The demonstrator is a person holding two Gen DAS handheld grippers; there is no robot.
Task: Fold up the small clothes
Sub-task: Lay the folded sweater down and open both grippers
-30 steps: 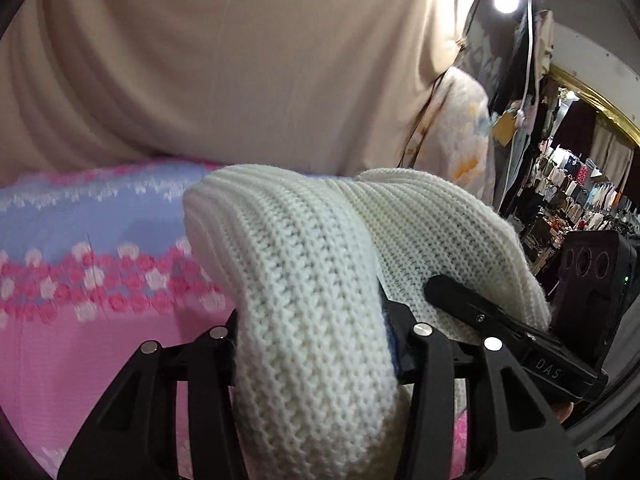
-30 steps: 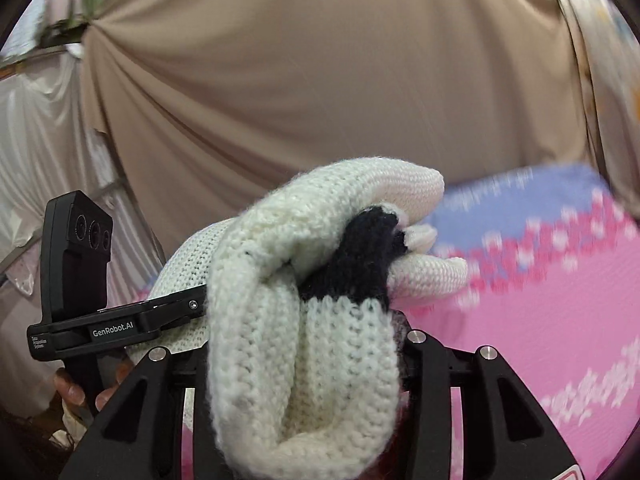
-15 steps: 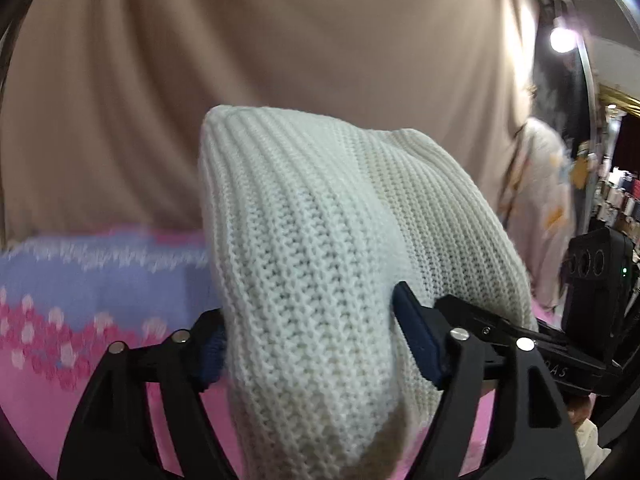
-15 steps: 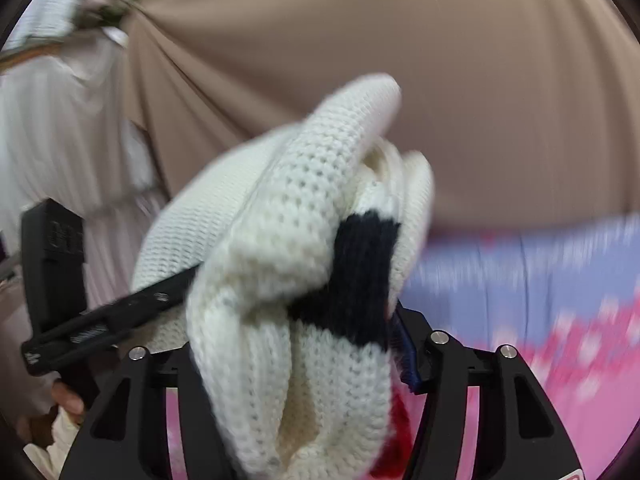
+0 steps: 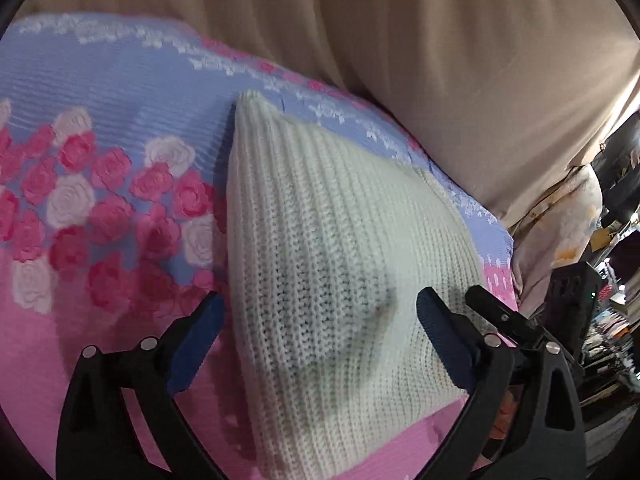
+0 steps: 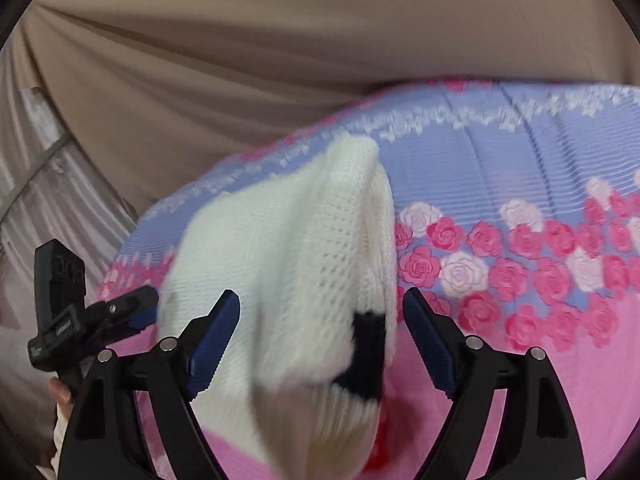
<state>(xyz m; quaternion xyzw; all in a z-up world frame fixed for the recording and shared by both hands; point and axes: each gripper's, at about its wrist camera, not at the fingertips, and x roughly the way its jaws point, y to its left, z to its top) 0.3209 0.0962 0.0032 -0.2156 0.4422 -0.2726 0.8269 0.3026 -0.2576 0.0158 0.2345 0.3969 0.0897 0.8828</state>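
A folded white knit sweater [image 5: 328, 264] lies on the pink and blue rose bedspread [image 5: 100, 200]. My left gripper [image 5: 320, 312] straddles its near end. Its jaws are opening, and the blue pads [image 5: 200, 340] stand clear of the knit. In the right wrist view the same sweater [image 6: 288, 256], blurred, shows a black patch [image 6: 368, 344] and a bit of red at its near end. My right gripper [image 6: 322, 300] also straddles it with its jaws opening. There is a gap between each pad [image 6: 428, 344] and the wool.
A beige curtain [image 5: 440, 60] hangs behind the bed. Cluttered shelves [image 5: 616, 320] fill the far right of the left wrist view. White draped fabric [image 6: 40, 184] hangs at the left of the right wrist view. A hand [image 6: 60, 392] holds the other gripper there.
Both grippers came down to the bedspread with the sweater. Their jaws widened and let go of the knit, which now rests on the bed.
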